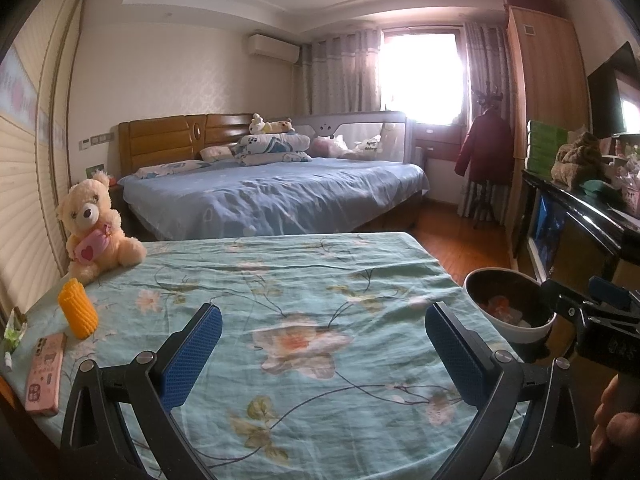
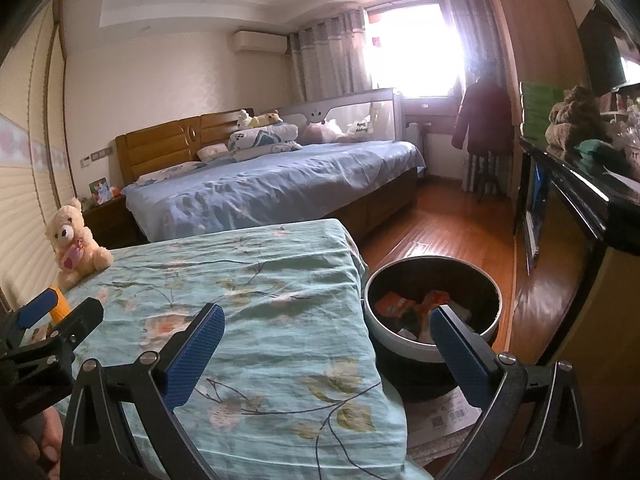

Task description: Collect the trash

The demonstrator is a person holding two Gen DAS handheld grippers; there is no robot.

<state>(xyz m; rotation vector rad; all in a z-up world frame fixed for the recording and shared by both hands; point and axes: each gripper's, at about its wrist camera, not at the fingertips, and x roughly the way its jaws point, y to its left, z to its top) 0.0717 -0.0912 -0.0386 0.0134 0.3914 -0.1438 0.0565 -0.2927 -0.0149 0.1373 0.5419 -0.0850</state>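
Both my grippers are wide open and hold nothing. My left gripper (image 1: 324, 354) hangs over the middle of the table, above the flowery green cloth (image 1: 312, 292). My right gripper (image 2: 328, 354) hangs at the right edge of that cloth, and one blue finger sits in front of the trash bin (image 2: 434, 344).

The bin stands on the floor, just beside the table. It already has some orange and white scraps inside.

Farther out, on the left side of the table, I see a yellow bumpy thing (image 1: 78, 312) standing up. Near it lies a pink phone (image 1: 45, 374). At the very edge there is a green and white wrapper (image 1: 13, 328). I think that wrapper is trash I need to pick up. I cannot tell if the yellow thing is trash or a toy. A teddy bear (image 1: 94, 226) sits at the far left corner.

What could go wrong? The wrapper lies right by the phone. If I reach in with my fingers this wide, I might grab or push the phone, and it could slide off the table. The wrapper is thin and flat, so my fingers could pinch the cloth too and drag it. The wrapper is also far from the bin, so it could drop on the way.
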